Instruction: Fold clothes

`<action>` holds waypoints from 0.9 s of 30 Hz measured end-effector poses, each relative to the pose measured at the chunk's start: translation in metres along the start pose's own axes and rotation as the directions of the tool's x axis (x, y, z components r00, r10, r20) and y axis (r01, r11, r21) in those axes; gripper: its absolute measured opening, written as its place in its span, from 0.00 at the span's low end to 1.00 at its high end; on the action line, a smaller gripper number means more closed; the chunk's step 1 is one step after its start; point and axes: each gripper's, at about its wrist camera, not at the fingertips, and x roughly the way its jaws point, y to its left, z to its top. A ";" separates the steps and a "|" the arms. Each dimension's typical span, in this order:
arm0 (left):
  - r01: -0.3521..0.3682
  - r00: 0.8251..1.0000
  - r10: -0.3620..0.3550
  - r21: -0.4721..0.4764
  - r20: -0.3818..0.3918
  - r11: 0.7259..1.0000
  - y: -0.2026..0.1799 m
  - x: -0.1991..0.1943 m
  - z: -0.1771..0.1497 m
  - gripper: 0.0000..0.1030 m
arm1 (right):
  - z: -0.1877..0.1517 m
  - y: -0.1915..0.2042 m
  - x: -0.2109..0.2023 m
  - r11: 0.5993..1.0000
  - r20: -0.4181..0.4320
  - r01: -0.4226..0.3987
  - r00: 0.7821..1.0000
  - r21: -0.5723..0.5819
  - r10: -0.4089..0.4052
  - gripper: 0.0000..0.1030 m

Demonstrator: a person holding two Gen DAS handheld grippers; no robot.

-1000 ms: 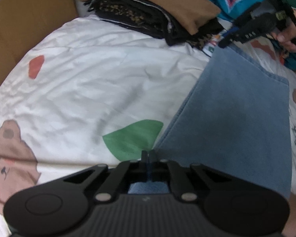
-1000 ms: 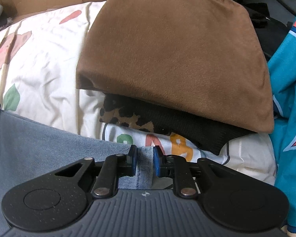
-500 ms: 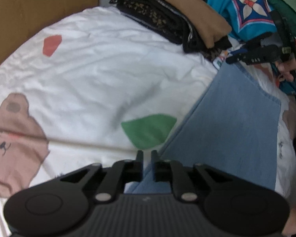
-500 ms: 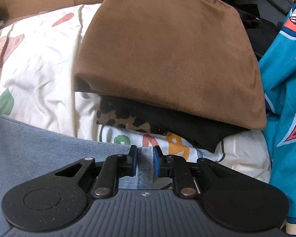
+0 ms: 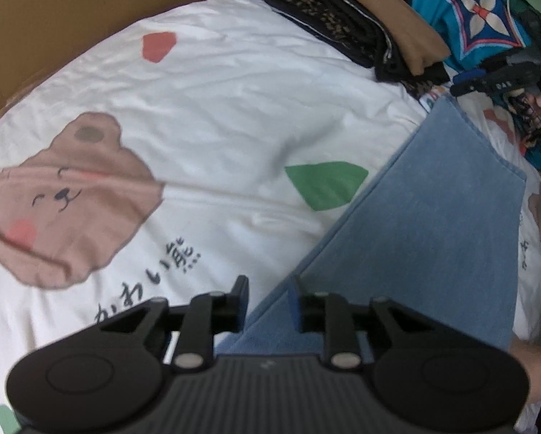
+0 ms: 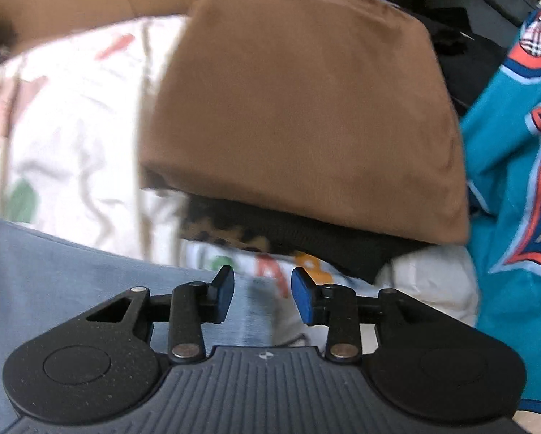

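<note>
Both claws released over folded blue jeans on a bed.

Left claw straddles the near corner of the jeans, right claw the far corner; jeans lie flat on a bear-print sheet, near a stack of folded clothes.

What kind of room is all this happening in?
Probably a bedroom: clothes are being folded on a bed. A white sheet printed with a cartoon bear covers it, with a folded clothes pile and blue denim on top.
</note>
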 end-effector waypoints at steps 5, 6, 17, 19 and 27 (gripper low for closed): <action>0.019 1.000 -0.019 0.022 -0.016 1.000 -0.004 0.006 -0.006 0.24 | 0.003 0.023 -0.006 0.990 0.005 -0.116 0.993 -0.081 0.116 0.40; 0.025 0.999 -0.024 0.028 -0.020 0.999 -0.005 0.008 -0.007 0.24 | 0.005 0.029 -0.006 0.986 0.002 -0.136 0.991 -0.098 0.137 0.40; 0.042 0.998 -0.035 0.165 -0.044 0.985 -0.012 0.015 -0.007 0.18 | 0.045 0.098 0.010 0.907 -0.060 -0.286 0.958 -0.308 0.281 0.40; 0.056 0.997 -0.044 0.220 -0.059 0.974 -0.013 0.014 -0.006 0.18 | 0.050 0.106 0.014 0.883 -0.080 -0.321 0.946 -0.342 0.313 0.40; 0.110 0.990 -0.073 0.332 -0.123 0.937 -0.009 0.023 -0.002 0.18 | 0.063 0.142 0.031 0.753 -0.199 -0.421 0.906 -0.505 0.373 0.40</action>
